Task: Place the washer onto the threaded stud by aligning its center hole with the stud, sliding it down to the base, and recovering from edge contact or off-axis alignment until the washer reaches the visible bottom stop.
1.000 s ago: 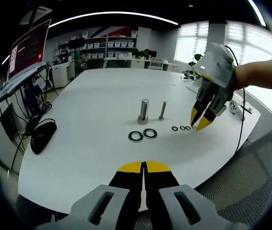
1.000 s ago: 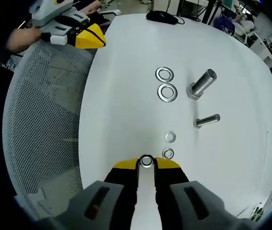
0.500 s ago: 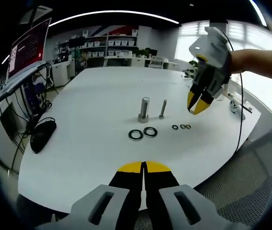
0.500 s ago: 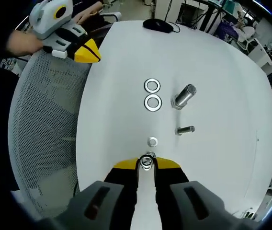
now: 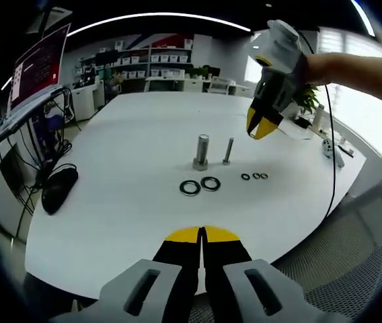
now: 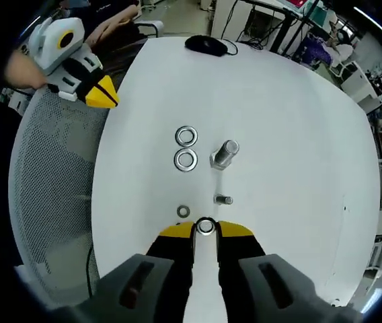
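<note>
My right gripper (image 6: 206, 229) is shut on a small steel washer (image 6: 206, 227), held edge-on between its yellow tips. It hangs in the air above the table, above and right of the thin threaded stud (image 5: 228, 152) in the left gripper view. In the right gripper view that stud (image 6: 223, 199) stands just beyond the held washer. A thicker bolt (image 5: 201, 153) stands upright beside it. Three small washers (image 5: 255, 176) lie in a row on the table. My left gripper (image 5: 202, 233) is shut on nothing, low over the table's near edge.
Two large washers (image 5: 200, 186) lie side by side in front of the bolt on the white round table (image 5: 124, 202). A black mouse (image 5: 60, 188) rests at the left edge. A grey mesh chair (image 6: 50, 195) stands beside the table.
My right gripper has lifted off the table with the small washer and moved up toward the studs. The left gripper has stayed put.
</note>
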Demonstrator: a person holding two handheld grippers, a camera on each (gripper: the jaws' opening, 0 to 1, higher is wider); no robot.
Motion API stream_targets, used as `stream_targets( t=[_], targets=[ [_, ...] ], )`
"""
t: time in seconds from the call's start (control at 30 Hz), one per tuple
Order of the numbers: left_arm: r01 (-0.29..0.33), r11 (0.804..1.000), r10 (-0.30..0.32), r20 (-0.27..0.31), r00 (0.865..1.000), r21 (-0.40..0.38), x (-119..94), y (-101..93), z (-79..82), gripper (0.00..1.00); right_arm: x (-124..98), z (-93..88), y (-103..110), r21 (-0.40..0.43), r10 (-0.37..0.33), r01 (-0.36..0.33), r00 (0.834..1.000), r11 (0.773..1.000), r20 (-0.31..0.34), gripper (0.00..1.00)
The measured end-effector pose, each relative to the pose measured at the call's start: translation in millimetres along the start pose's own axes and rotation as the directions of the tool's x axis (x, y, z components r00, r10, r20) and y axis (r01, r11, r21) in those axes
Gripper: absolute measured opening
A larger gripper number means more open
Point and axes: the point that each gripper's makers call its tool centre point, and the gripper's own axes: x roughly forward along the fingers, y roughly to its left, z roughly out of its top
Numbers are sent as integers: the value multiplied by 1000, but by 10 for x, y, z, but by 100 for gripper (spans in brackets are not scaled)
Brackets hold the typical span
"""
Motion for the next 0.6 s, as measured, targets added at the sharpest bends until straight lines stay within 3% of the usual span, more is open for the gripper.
stream_targets(
  t=[0.27,0.6],
  targets=[
    [2,1000,-2,11,1000,-4,-5,-2,18,0,36,69,-171,-18,-22,21,1000,1000,-6,14],
    [1,1000,-1,26,1000,1,-5,2,41,0,160,93,-199,-12,-8,8,1000,1000,-10,14]
  ],
)
